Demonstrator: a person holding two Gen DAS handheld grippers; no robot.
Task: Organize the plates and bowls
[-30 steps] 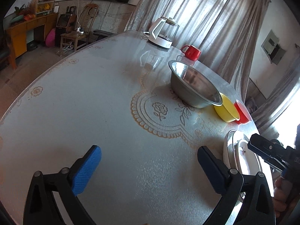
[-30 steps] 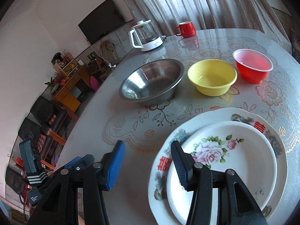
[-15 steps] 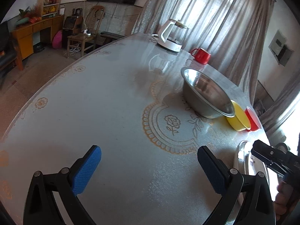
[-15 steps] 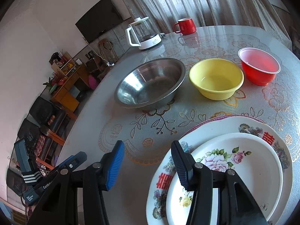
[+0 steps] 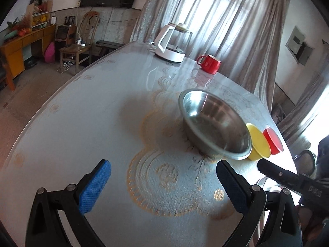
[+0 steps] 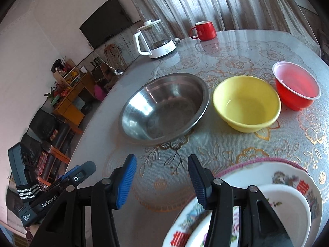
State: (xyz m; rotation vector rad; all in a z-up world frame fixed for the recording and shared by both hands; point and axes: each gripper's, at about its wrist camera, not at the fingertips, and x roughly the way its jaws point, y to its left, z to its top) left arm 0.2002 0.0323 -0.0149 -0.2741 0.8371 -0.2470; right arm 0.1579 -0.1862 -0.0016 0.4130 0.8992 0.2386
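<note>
Plates and bowls on the table (image 6: 242, 47), both of my hand-held grippers empty.

Stainless steel bowl (image 6: 164, 107), yellow bowl (image 6: 246, 103) and red bowl (image 6: 296, 88) stand in a row; I see the small flowered plate (image 6: 287, 203) stacked on the large plate (image 6: 296, 177) just beside my right hand-held gripper (image 6: 162, 182), its jaws apart over bare cloth. My left hand-held gripper (image 5: 162, 185) hangs wide apart before the steel bowl, holding nothing.
</note>
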